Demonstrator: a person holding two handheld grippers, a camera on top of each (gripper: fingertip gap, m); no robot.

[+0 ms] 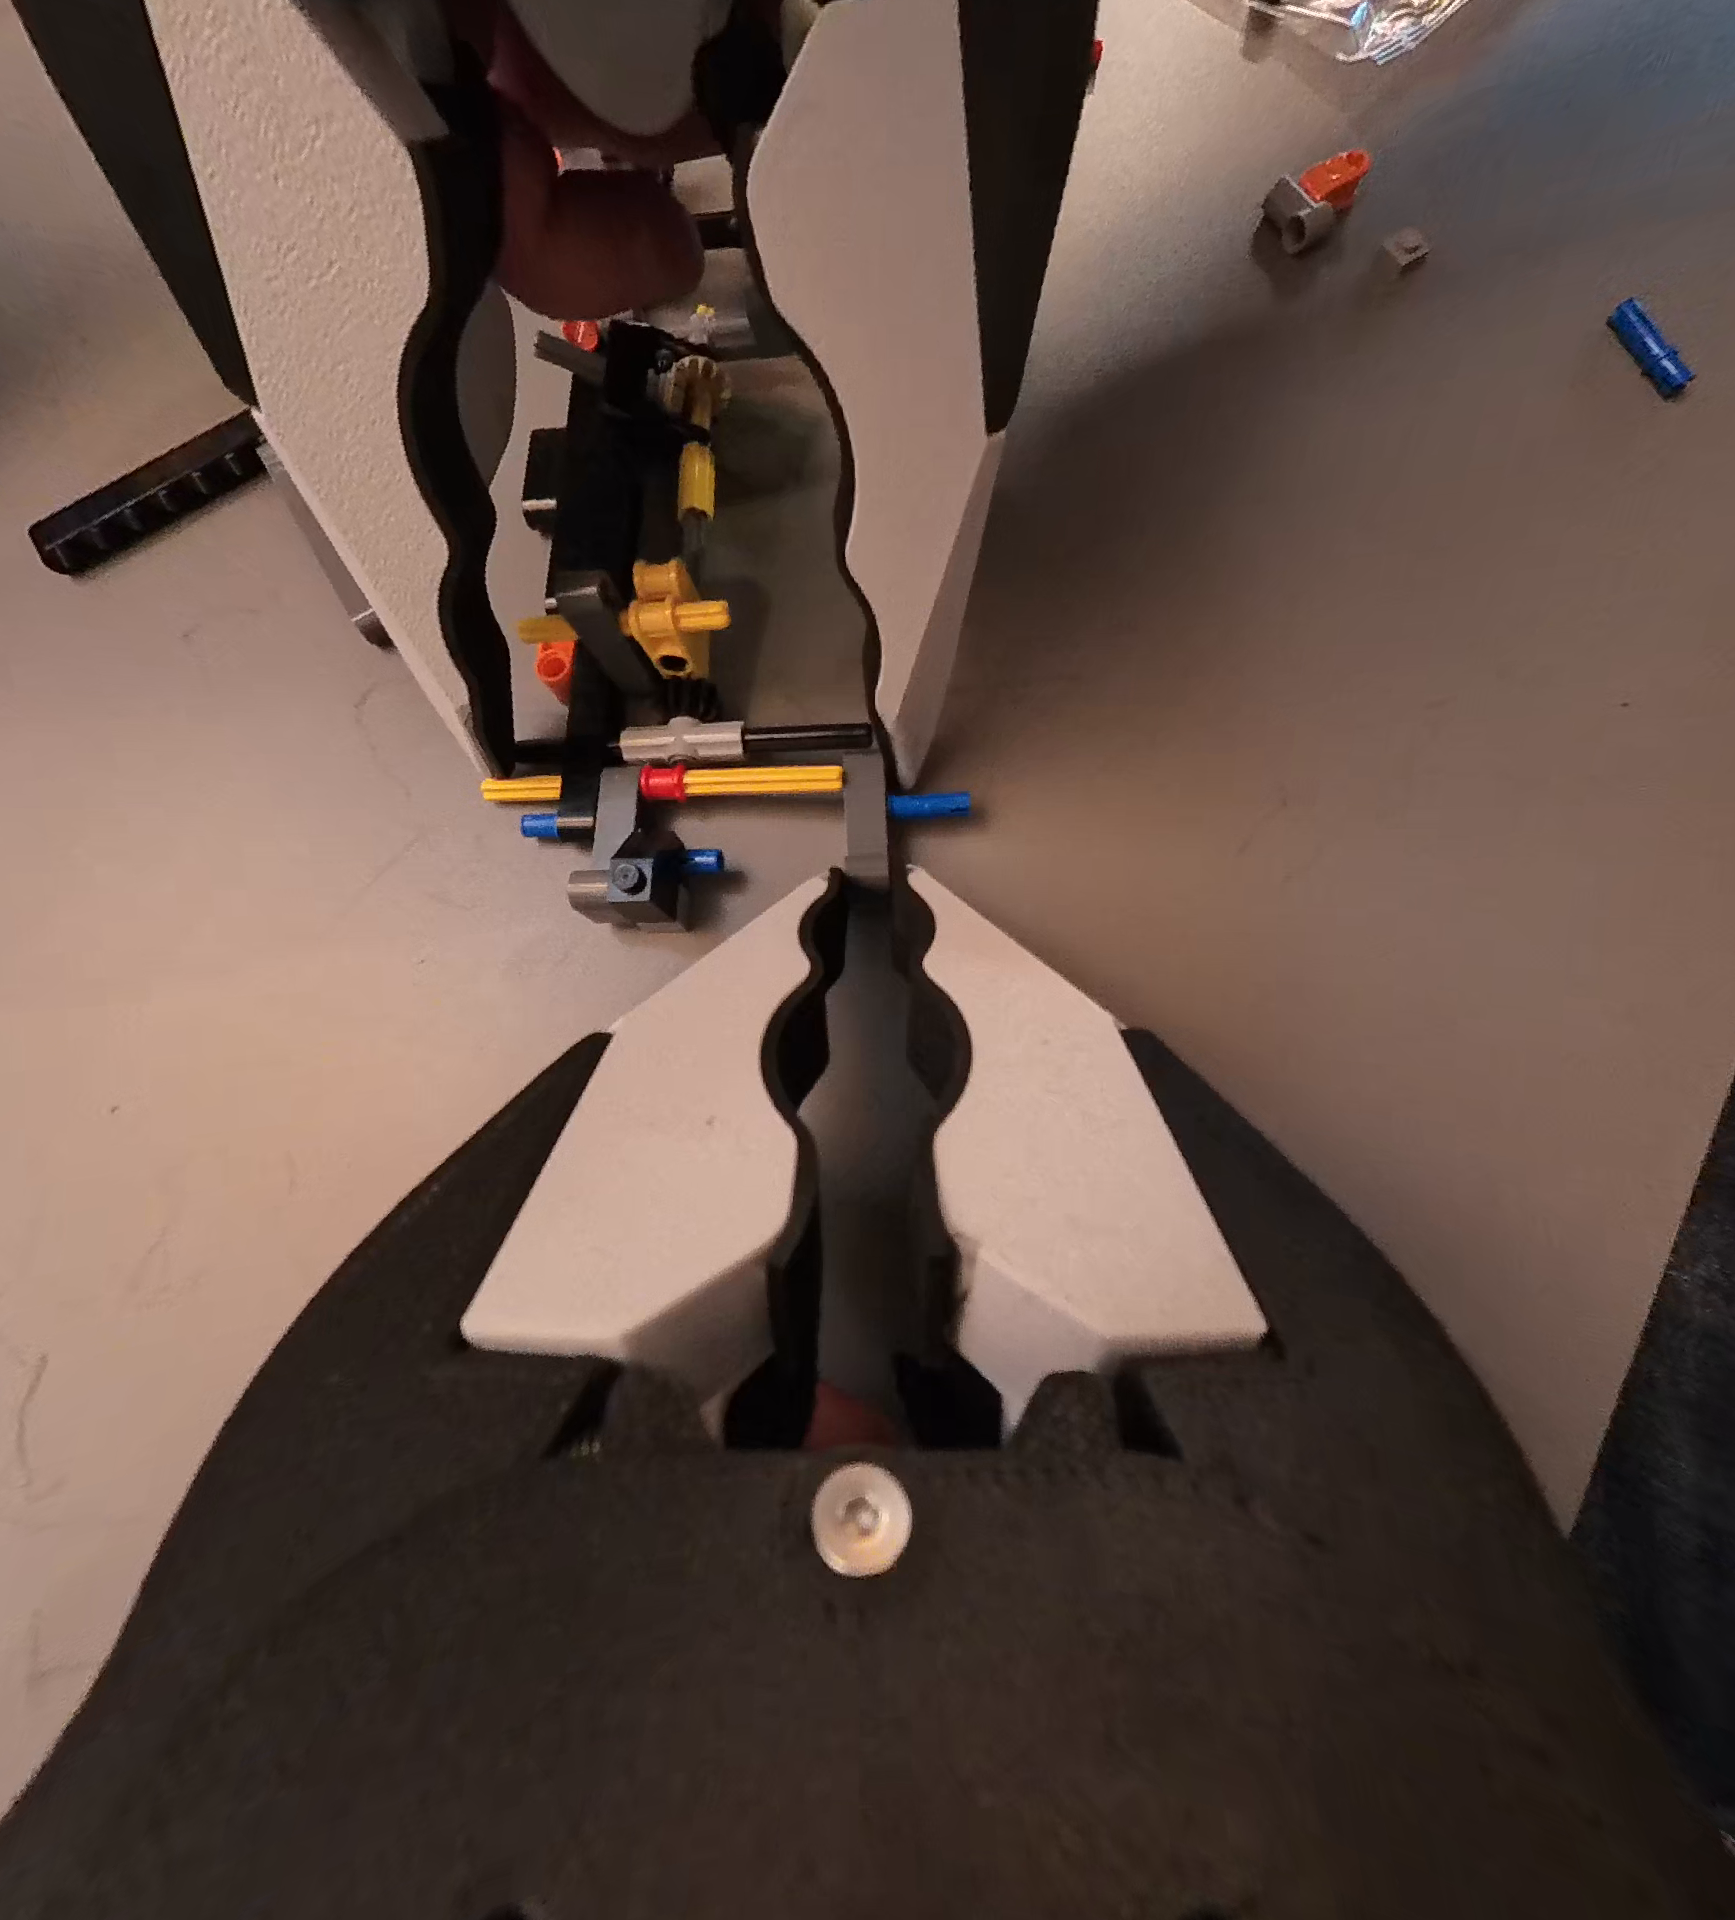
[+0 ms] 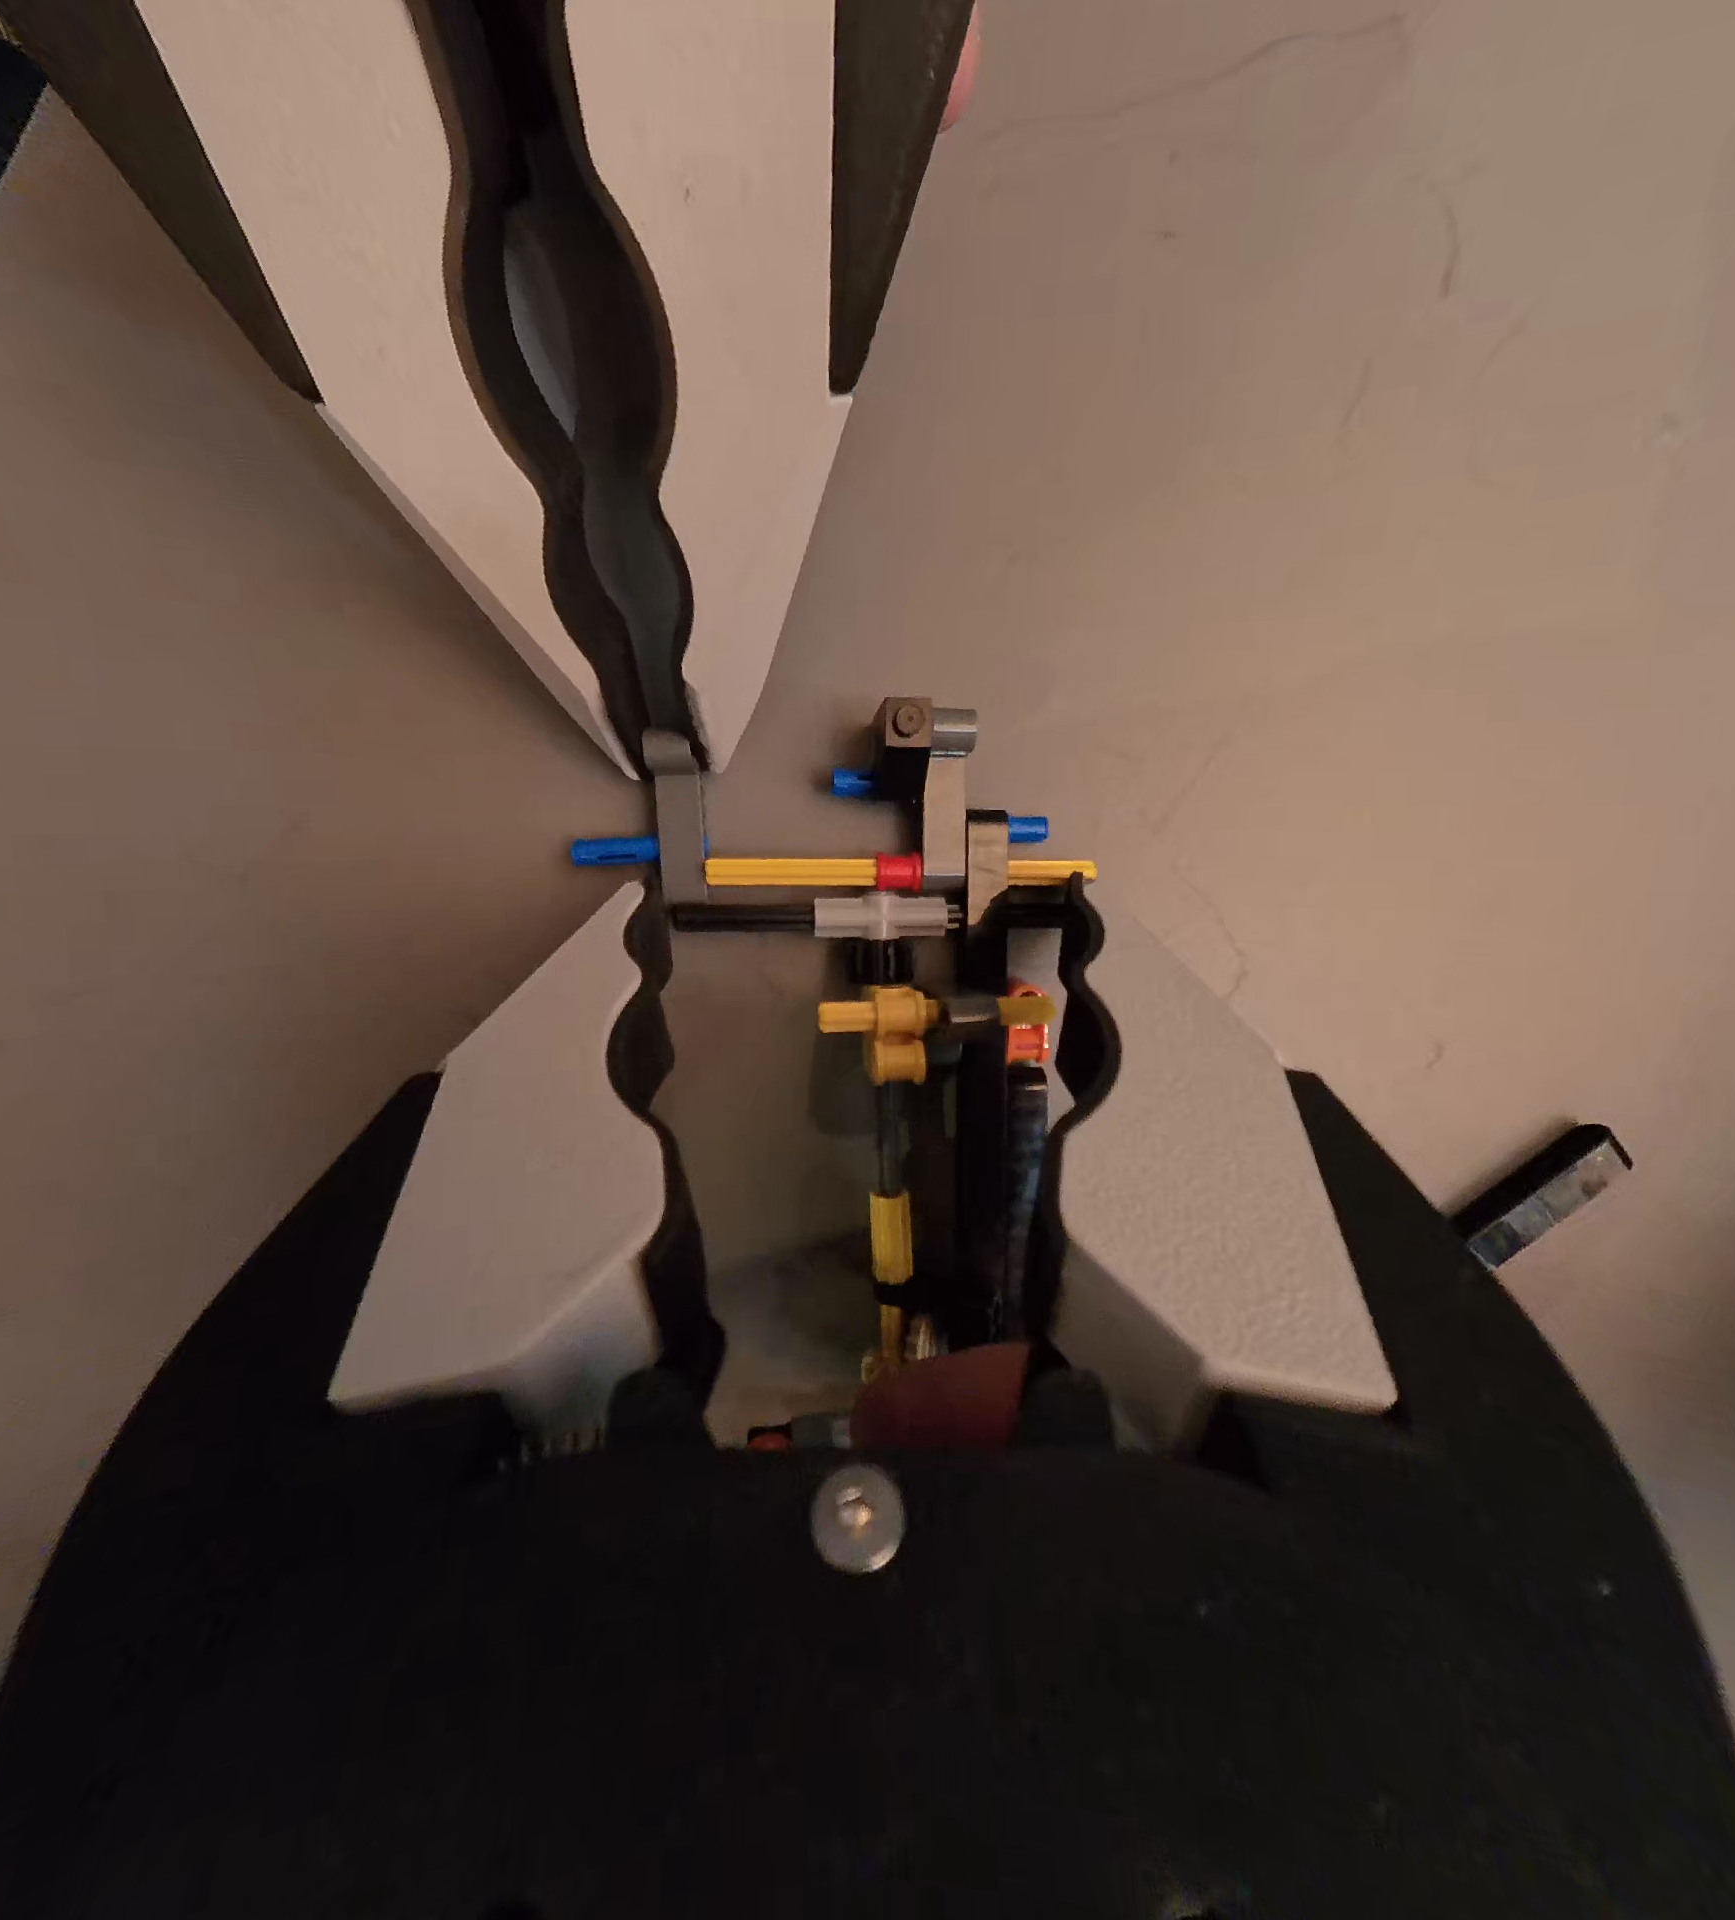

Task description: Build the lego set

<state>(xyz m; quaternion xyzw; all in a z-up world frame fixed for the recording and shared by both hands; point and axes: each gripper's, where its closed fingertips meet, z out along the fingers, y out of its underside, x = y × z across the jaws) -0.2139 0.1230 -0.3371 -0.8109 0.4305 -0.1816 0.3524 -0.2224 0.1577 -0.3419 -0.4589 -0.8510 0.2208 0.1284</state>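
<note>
Left hand-held gripper (image 1: 865, 894) pinches grey beam (image 1: 868, 821); right hand-held gripper (image 2: 863, 914) spread around lego assembly (image 2: 946, 1039).

Our left gripper (image 1: 868, 883) is clamped on a grey beam (image 1: 868, 821), tips pointing straight at our right gripper (image 2: 858, 914), whose fingers (image 2: 1086, 956) stand parted around the lego assembly (image 2: 904, 1039) opposite that beam.

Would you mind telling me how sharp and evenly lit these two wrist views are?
Left wrist view: warm, dim light; the grey lego beam in the left gripper and the yellow axle are sharp, edges bend from the wide lens, the blue pin slightly soft. Right wrist view: darker lower half, the right gripper in shadow, mid-frame crisp.
</note>
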